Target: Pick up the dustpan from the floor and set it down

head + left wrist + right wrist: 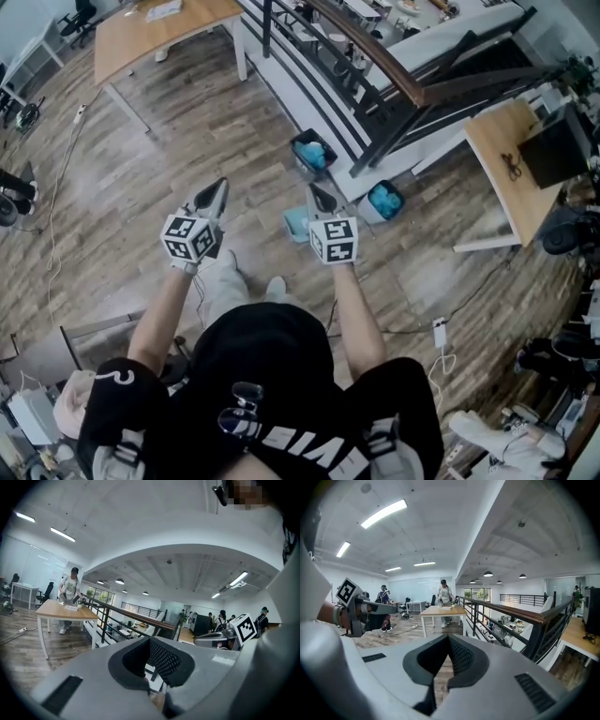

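1. Left gripper (150, 640): the claw is pressed together. The pads meet at the tip and pinch nothing.
2. Right gripper (449, 637): same here. The pads are pressed together with nothing between them.
3. In the head view I've got both grippers out in front of my chest, side by side but apart. Both point away from me toward the railing (375, 70).
4. The dustpan (296, 225) is light blue and lies on the wood floor (187, 122) ahead of my shoes (275, 289). In the head view it sits between the two grippers, and the right gripper covers its right edge. I only see it in that view, and I can't tell which way it faces.
5. Neither claw is on the dustpan.
6. Two bins with blue liners stand near it along the white ledge under the railing. The dark bin (312, 153) is beyond the dustpan and the pale bin (384, 200) is to its right.
7. A wooden table (159, 37) stands farther off at upper left. A person (444, 597) is standing at it in the right gripper view.
8. A second desk (506, 155) is at right, and a power strip (439, 333) lies on the floor to my right.
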Tool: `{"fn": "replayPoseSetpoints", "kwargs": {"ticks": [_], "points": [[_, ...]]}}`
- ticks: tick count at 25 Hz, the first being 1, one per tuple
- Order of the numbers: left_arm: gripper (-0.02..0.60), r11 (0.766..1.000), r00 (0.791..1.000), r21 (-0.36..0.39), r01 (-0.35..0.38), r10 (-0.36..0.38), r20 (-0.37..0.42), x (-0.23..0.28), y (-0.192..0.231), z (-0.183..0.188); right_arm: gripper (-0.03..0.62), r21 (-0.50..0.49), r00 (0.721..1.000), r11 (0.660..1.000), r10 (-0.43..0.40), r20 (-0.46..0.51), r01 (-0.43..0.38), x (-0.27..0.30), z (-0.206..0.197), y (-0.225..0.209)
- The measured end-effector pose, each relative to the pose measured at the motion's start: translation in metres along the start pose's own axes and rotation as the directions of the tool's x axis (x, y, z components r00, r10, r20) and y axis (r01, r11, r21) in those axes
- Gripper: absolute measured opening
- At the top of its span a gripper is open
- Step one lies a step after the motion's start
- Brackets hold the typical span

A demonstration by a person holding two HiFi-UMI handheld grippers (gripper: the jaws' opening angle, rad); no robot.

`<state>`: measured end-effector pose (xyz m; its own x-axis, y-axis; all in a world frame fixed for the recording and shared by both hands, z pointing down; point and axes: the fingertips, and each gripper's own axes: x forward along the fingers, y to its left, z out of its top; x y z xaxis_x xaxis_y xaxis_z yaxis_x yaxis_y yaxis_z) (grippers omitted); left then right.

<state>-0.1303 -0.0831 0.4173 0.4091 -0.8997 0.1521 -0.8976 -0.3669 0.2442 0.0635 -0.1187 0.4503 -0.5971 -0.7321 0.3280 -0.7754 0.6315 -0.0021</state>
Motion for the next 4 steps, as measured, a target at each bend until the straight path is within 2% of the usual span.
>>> {"fn": "replayPoseSetpoints", "kwargs": {"ticks": [4], "points": [[-0.003,1.0,1.0,0.002,-0.003,0.003,0.003,0.0026,0.0037,0.0025,-0.005,-0.015,1.0,1.0,-0.005,0.009,0.005,0.0057,0.0009,-0.0042]]}}
